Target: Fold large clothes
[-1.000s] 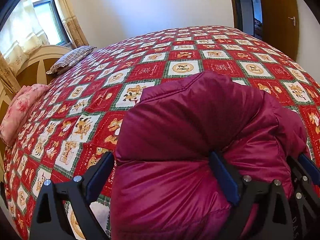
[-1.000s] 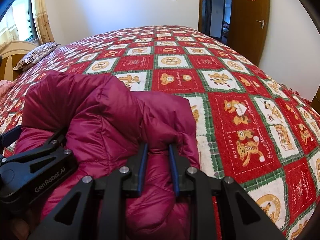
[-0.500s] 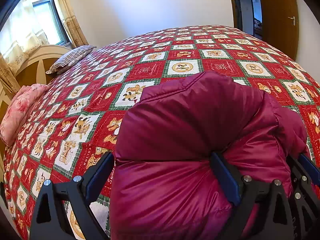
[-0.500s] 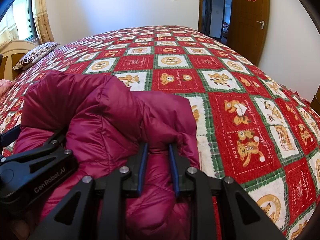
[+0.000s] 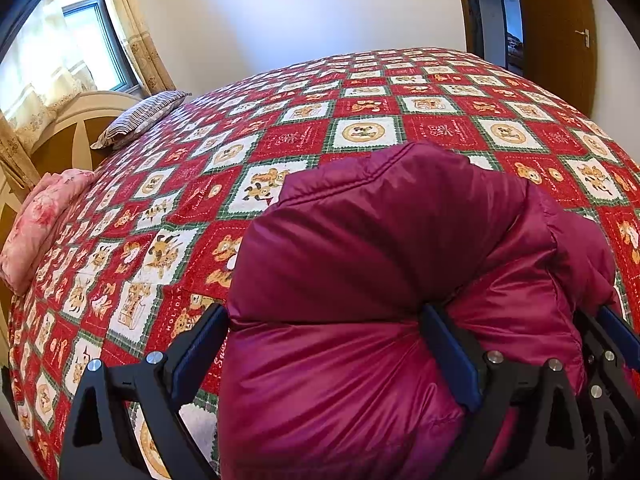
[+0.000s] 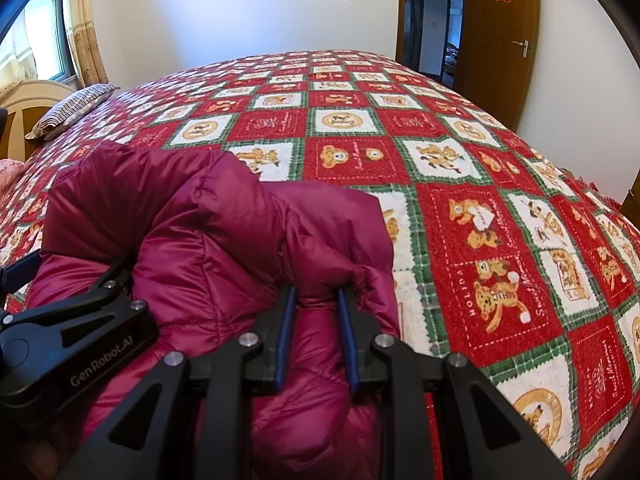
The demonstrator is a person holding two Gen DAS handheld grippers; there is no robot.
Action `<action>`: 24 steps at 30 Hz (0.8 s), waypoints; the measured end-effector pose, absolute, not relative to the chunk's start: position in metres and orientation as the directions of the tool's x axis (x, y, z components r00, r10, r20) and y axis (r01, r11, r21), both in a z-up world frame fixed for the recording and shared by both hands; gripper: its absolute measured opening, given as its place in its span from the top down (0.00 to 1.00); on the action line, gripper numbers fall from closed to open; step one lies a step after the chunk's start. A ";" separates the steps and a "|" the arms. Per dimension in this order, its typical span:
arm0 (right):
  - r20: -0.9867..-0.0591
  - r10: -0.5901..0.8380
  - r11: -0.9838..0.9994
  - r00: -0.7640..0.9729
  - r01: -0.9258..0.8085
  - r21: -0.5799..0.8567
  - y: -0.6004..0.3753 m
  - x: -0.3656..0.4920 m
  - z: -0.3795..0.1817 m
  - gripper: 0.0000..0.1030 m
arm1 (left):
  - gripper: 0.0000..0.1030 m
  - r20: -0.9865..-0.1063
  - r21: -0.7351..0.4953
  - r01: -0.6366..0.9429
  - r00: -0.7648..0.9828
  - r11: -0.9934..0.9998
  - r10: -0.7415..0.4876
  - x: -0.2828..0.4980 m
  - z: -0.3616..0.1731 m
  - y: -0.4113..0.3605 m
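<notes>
Maroon, glossy, down-filled nylon: the puffy quilted jacket (image 5: 360,280) lies bunched at the near edge of the bed's red-and-green teddy-bear patchwork quilt (image 5: 280,140), folded over on itself. On your left, the left gripper (image 5: 324,344) has its jaws spread wide around a thick roll of padding; whether they truly press it you cannot tell from here, since the bulge hides the contact. On your right, the right gripper (image 6: 316,312) is clenched narrowly on a pinched ridge of the shell. Expect it light, soft, springy and slick. Thin pinches may slide, so take hold at seams or hem, through several layers.
</notes>
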State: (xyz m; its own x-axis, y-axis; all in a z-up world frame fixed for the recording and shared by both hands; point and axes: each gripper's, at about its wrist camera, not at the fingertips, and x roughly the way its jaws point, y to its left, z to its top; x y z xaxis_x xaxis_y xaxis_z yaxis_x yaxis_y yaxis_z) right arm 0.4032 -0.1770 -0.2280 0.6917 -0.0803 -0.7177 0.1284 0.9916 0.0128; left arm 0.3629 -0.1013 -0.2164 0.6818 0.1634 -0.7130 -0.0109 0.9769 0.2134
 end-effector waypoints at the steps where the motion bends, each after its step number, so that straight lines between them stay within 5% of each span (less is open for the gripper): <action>1: -0.718 -0.082 0.992 0.691 0.129 0.010 -0.177 0.403 -0.228 0.76 | 0.06 -0.713 0.216 -0.010 0.681 0.976 0.165 0.363 -0.217 -0.101; 14: -0.719 -0.060 0.993 0.693 0.118 0.031 -0.178 0.402 -0.225 0.75 | 0.06 -0.737 0.213 0.032 0.662 0.977 0.139 0.357 -0.203 -0.100; 16: -0.719 -0.032 0.993 0.694 0.106 0.058 -0.183 0.396 -0.220 0.71 | 0.06 -0.726 0.139 0.046 0.684 0.989 0.070 0.336 -0.182 -0.085; 18: -0.690 -0.014 0.988 0.724 0.117 0.103 -0.190 0.380 -0.208 0.52 | 0.06 -0.687 0.118 0.049 0.725 0.992 0.046 0.315 -0.167 -0.076; 24: -0.668 -0.002 0.985 0.744 0.118 0.127 -0.192 0.361 -0.217 0.51 | 0.06 -0.705 0.107 0.075 0.709 0.991 0.023 0.296 -0.195 -0.071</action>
